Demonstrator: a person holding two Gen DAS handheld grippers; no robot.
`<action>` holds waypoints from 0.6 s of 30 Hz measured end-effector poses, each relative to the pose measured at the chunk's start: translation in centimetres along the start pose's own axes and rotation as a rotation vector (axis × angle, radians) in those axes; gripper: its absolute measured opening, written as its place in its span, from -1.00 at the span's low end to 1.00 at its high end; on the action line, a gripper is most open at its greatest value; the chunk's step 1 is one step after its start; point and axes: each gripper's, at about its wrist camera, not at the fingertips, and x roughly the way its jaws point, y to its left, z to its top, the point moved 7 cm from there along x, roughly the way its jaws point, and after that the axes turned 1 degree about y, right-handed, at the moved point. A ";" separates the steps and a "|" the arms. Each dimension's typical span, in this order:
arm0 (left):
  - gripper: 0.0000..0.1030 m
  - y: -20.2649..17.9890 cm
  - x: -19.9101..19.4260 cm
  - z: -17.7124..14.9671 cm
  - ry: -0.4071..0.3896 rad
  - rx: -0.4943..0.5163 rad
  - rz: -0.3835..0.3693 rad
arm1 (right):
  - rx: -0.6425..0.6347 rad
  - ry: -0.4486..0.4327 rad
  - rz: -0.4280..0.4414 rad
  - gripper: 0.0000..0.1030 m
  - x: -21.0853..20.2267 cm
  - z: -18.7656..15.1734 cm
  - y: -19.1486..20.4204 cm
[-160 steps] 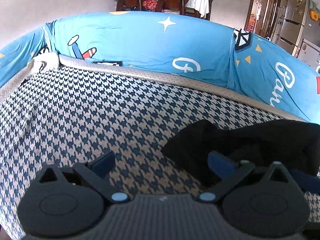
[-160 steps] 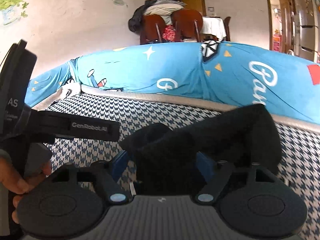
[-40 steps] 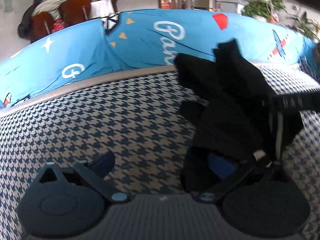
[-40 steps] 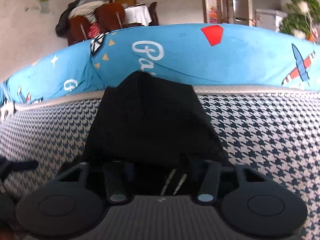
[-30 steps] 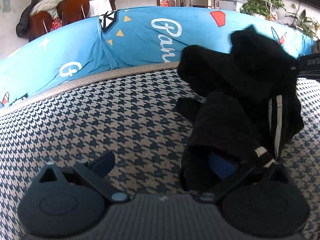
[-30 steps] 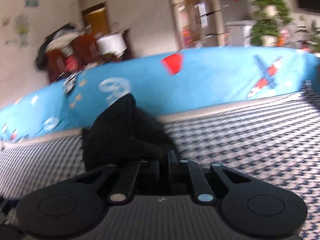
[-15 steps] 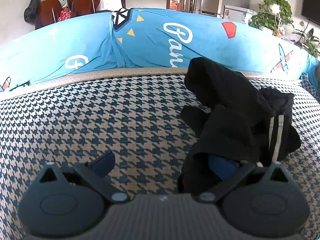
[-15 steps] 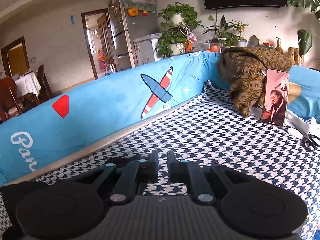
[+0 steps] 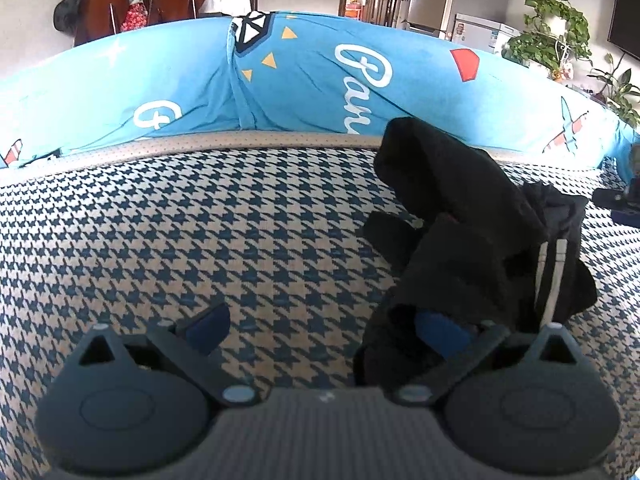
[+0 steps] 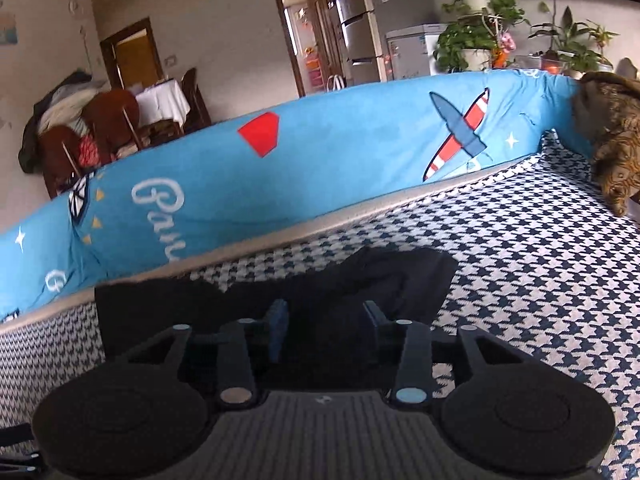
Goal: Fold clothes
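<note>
Left gripper [image 9: 322,326]: jaws spread wide over the houndstooth cover, its left blue pad bare above the pattern, its right blue pad tucked into a fold of the black garment, with nothing pinched between the two
Right gripper [image 10: 324,322]: jaws partly apart, the black garment bunched in the gap and draped around both fingers; whether the fingers actually press the cloth cannot be told from this view
Black garment [image 9: 472,232]: lies crumpled in a heap on the right side of the left wrist view, one limb of cloth reaching up toward the beige piping, two thin white stripes running down its right edge; in the right wrist view [image 10: 360,280] it lies low and dark just ahead of the fingers
Houndstooth cover [image 9: 200,232]: navy and cream, spread flat under both grippers and the garment
Blue bumper [image 9: 304,80]: bright cushion wall printed with white script, a red shape, stars and a striped aeroplane, curving along the far edge of the cover
Brown patterned cloth [image 10: 612,132]: heaped at the far right corner, against the bumper
Room behind: wooden chairs [image 9: 132,4] piled with clothes, a steel fridge [image 10: 360,36], potted plants [image 10: 476,24] on a white cabinet
</note>
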 end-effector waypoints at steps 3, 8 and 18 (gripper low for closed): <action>1.00 -0.1 0.1 -0.1 0.003 0.003 0.001 | -0.001 0.032 0.008 -0.15 0.2 -0.5 0.3; 1.00 -0.3 0.3 -0.3 0.008 0.007 0.004 | 0.025 0.079 0.077 -0.05 0.6 -0.9 0.8; 1.00 -0.5 0.5 -0.6 0.014 0.021 0.002 | -0.014 0.098 0.155 0.39 0.8 -1.5 2.9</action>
